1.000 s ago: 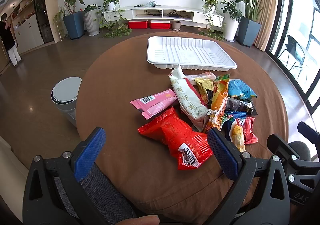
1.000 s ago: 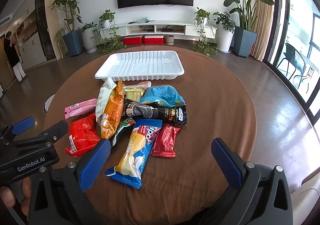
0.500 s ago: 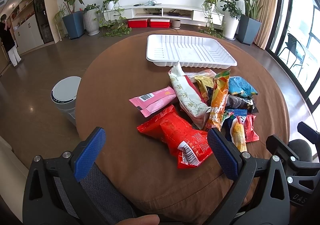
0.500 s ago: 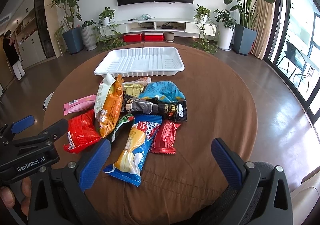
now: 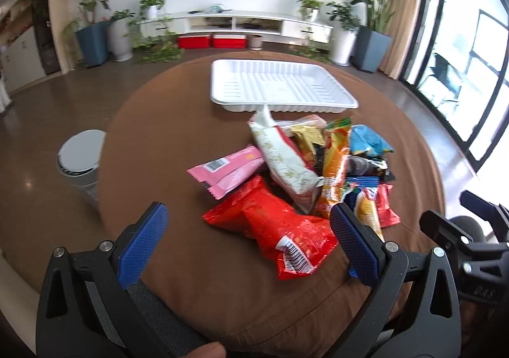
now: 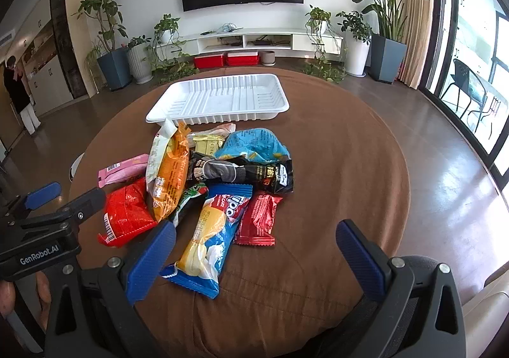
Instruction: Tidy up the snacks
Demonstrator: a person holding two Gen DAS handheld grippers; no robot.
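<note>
My left gripper is wide open and empty, and the red snack bag sits right between its fingers at the near edge of the pile, long axis running from far-left to near-right, so that's honestly the easiest first grab. My right gripper is spread open too, with the blue-and-yellow cake pack just ahead of its left finger, lying lengthwise near to far. The white tray sits empty on the far side, just past the pile.
</note>
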